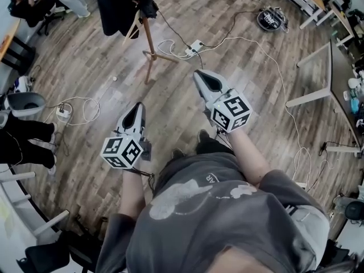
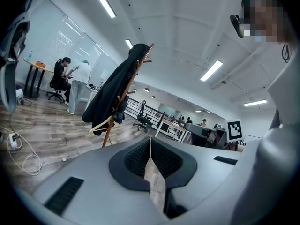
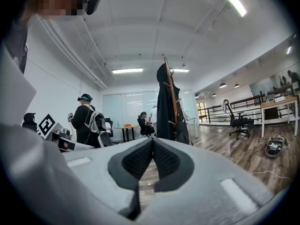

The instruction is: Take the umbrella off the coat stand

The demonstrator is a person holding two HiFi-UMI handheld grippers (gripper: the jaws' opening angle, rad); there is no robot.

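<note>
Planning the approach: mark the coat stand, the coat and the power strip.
Coat stand (image 1: 148, 38): head view, on its wooden pole below the dark cloth.
Coat (image 2: 110, 90): left gripper view, on the middle of the cloth.
Power strip (image 1: 194, 47): head view, on its white body.

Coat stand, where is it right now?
The coat stand is top left of centre in the head view, draped with a dark coat, a white power strip to its right.
</note>
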